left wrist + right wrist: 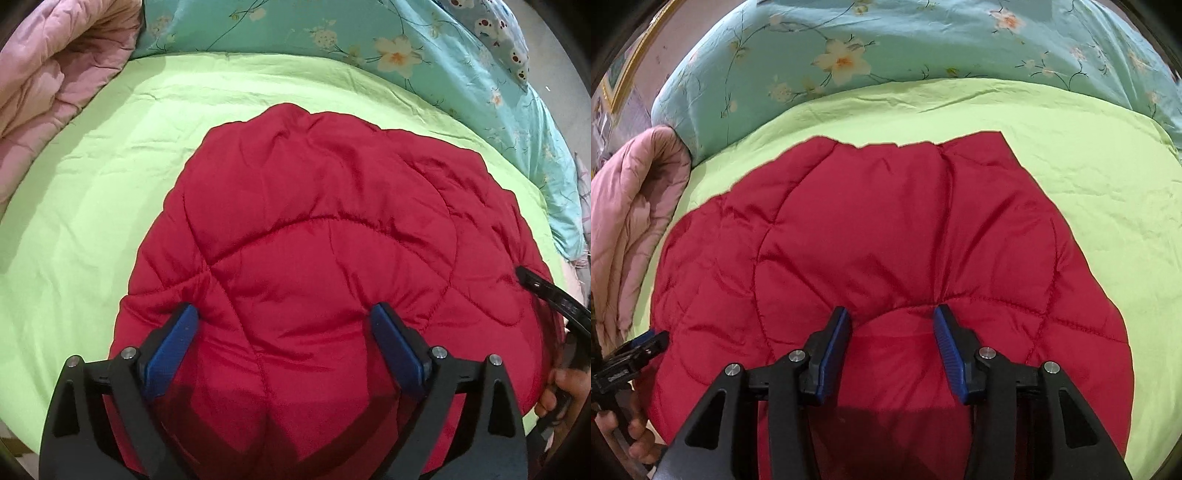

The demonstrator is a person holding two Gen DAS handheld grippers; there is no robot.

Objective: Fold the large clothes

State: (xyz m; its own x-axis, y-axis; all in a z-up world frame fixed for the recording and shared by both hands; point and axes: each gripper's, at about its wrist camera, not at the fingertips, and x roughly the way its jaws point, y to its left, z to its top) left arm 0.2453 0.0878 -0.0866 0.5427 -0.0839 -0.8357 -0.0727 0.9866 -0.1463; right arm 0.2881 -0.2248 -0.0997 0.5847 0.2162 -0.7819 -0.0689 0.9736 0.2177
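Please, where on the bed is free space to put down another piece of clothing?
Bare green sheet lies between the red quilted garment and the rolled pink comforter. Another bare patch lies right of the garment, below the floral teal duvet. The near middle is crowded: both open grippers, left and right, press the garment.

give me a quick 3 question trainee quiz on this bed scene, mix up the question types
1. True or false: the red jacket lies on the green sheet.
2. Multiple choice: the left gripper is A) open, its fingers pressing into the jacket, B) shut on the sheet, C) out of view.
3. Fill in: the bedding rolled up at the sheet's left edge is ____ in colour.

Key:
1. True.
2. A. The right gripper is open over the jacket as well.
3. Pink; this is the pink quilt, beside the floral duvet.
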